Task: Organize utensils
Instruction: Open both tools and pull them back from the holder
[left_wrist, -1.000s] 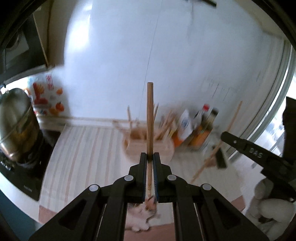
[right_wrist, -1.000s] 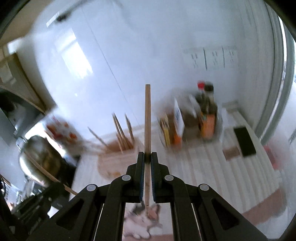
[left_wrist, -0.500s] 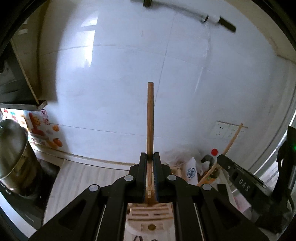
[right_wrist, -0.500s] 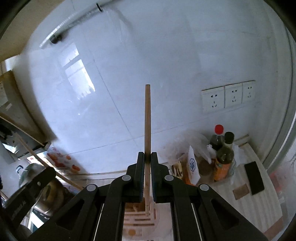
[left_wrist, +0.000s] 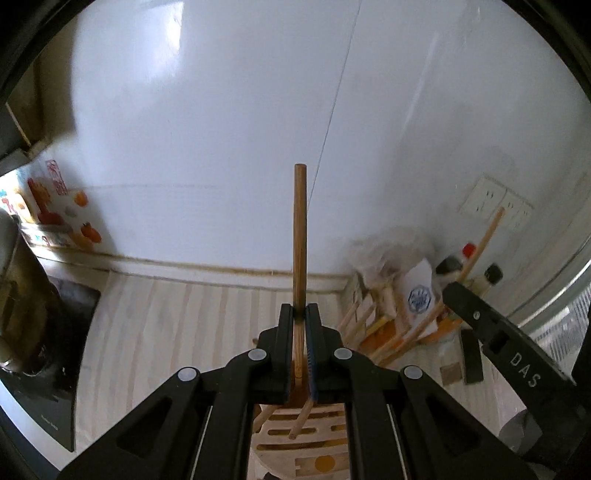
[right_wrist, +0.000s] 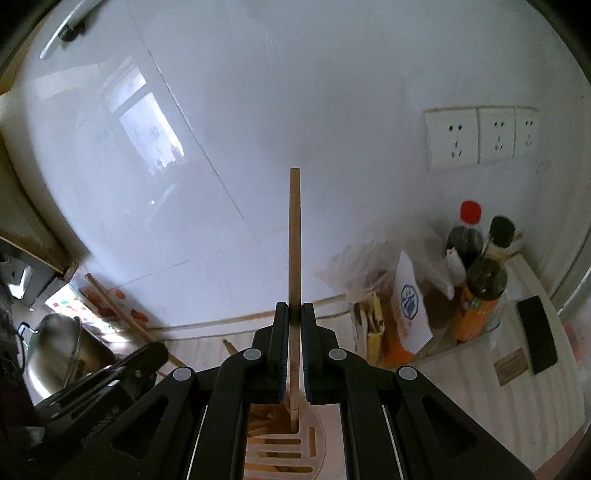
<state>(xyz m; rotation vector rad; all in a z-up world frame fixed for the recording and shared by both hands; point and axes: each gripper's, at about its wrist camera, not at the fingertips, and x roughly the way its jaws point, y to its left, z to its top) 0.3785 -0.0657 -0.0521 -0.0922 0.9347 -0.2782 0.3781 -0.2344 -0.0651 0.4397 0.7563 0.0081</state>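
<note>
L gripper (left_wrist: 299, 314), R gripper (right_wrist: 294, 314) each clamp straight wooden chopstick (left_wrist: 299, 236).

Left tool (left_wrist: 300, 314): fingers pinched together, pointing forward and slightly downward. Right tool (right_wrist: 294, 312): same closed pose, beside left tool, each visible at edge of other's view.

A home kitchen: steel pot (right_wrist: 62, 354), sauce bottles (right_wrist: 480, 295) (2), tiled wall (right_wrist: 295, 110), wall sockets (right_wrist: 480, 136).
</note>
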